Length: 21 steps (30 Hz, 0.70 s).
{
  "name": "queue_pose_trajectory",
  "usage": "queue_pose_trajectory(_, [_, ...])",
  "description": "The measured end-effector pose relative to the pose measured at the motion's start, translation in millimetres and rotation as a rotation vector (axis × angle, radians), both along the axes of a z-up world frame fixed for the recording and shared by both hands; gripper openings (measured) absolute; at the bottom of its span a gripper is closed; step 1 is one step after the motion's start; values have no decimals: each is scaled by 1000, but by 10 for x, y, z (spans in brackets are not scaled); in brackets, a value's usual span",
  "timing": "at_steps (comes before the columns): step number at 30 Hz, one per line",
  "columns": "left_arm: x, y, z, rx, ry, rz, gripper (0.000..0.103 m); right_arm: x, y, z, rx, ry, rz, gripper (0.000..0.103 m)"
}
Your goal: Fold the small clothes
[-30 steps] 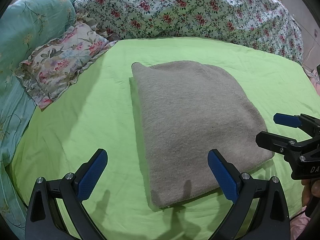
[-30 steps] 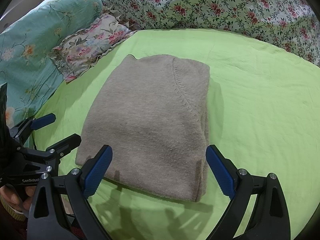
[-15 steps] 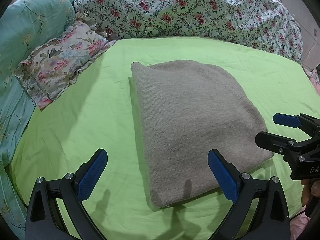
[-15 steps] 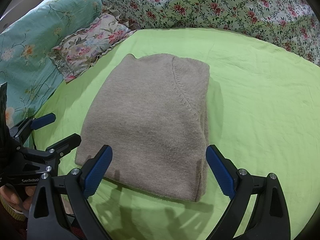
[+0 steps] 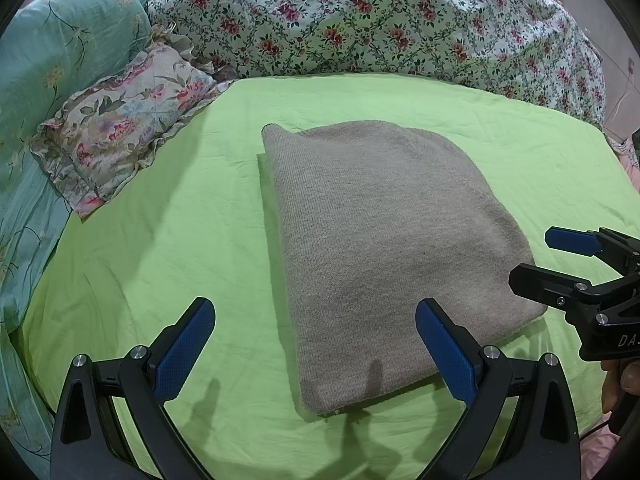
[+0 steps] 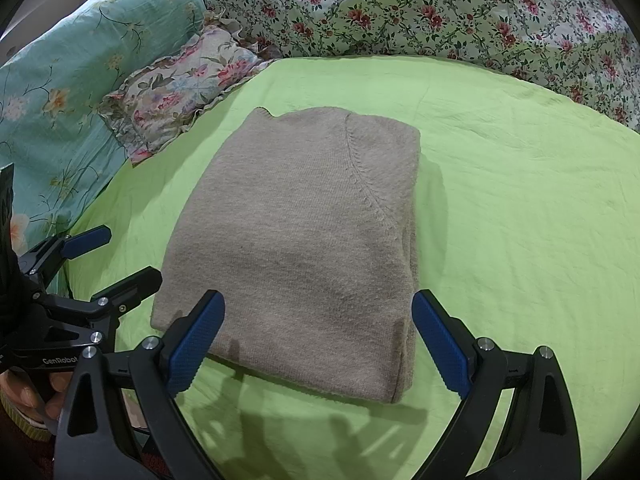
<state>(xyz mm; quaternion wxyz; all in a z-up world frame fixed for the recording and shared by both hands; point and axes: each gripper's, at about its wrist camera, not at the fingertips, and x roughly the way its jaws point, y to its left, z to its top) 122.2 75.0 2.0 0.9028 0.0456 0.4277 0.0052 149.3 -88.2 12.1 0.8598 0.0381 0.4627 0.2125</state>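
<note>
I see the sweater (image 5: pixel 384 248) lying folded into a neat block in the middle of the green sheet (image 5: pixel 160 240), so the fold looks about finished. My left gripper (image 5: pixel 316 356) and right gripper (image 6: pixel 318 342) both hover at its near edge, jaws spread wide, holding nothing. Next, I'd judge, comes a last tidy of the loose right edge — or fetching another garment.

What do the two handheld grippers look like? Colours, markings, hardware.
Both match: black frames with triangular cut-outs, silver screw heads, and two fingers tipped with blue textured pads. The left gripper carries white "GenRobot" lettering on its body, readable in the right wrist view. The right gripper shows a partial white "DA" marking in the left wrist view. No sleeves are identifiable.
</note>
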Motion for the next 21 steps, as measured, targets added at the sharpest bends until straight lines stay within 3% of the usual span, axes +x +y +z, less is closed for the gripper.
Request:
queue_pose_trajectory(15, [-15, -14, 7, 0, -4, 3, 101, 11, -50, 20, 6, -22, -17, 95])
queue_pose_trajectory(21, [56, 43, 4, -39, 4, 14, 101, 42, -87, 17, 9, -18, -26, 95])
